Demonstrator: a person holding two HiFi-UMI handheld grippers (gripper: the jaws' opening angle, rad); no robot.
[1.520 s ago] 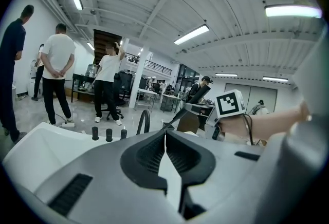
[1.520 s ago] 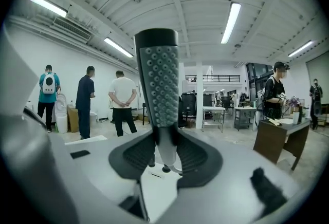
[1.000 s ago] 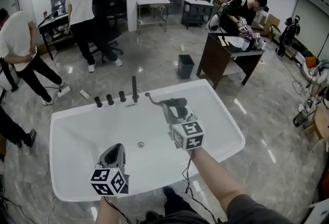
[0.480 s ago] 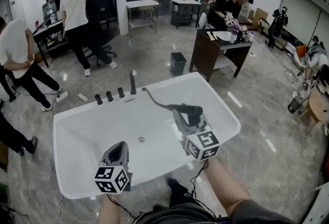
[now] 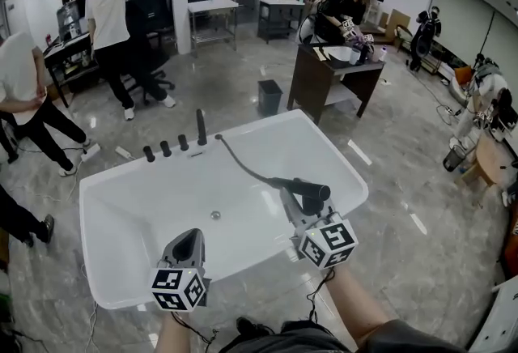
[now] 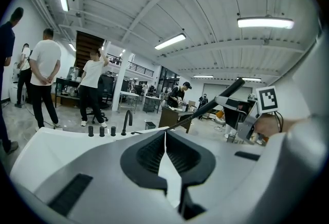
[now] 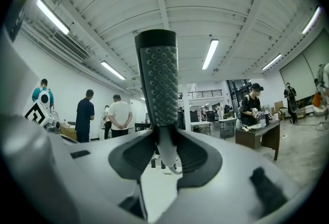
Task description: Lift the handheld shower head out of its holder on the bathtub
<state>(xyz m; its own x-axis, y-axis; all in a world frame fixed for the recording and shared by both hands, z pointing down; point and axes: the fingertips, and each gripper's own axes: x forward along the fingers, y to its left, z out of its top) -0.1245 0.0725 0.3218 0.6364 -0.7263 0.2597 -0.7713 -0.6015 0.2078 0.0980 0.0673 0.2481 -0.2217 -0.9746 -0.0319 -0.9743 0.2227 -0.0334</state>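
Note:
The black handheld shower head (image 5: 307, 187) is off its holder and hangs over the right side of the white bathtub (image 5: 350, 174). My right gripper (image 5: 298, 199) is shut on its handle. Its dark hose (image 5: 243, 167) trails back to the far rim by the faucet spout (image 5: 201, 126). In the right gripper view the studded head (image 7: 160, 84) stands upright between the pads of the right gripper (image 7: 165, 153). My left gripper (image 5: 184, 244) hovers over the tub's near rim, shut and empty. The left gripper (image 6: 164, 141) view shows the shower head (image 6: 226, 93) to its right.
Three black knobs (image 5: 165, 149) stand left of the spout on the far rim. A drain (image 5: 215, 215) sits in the tub floor. Beyond the tub are a small bin (image 5: 269, 97), a brown desk (image 5: 328, 76) and several people (image 5: 109, 19) on the marble floor.
My right gripper has carried the shower head to the right and nearer to me, drawing the hose out across the tub. The left gripper has drifted a little nearer too.

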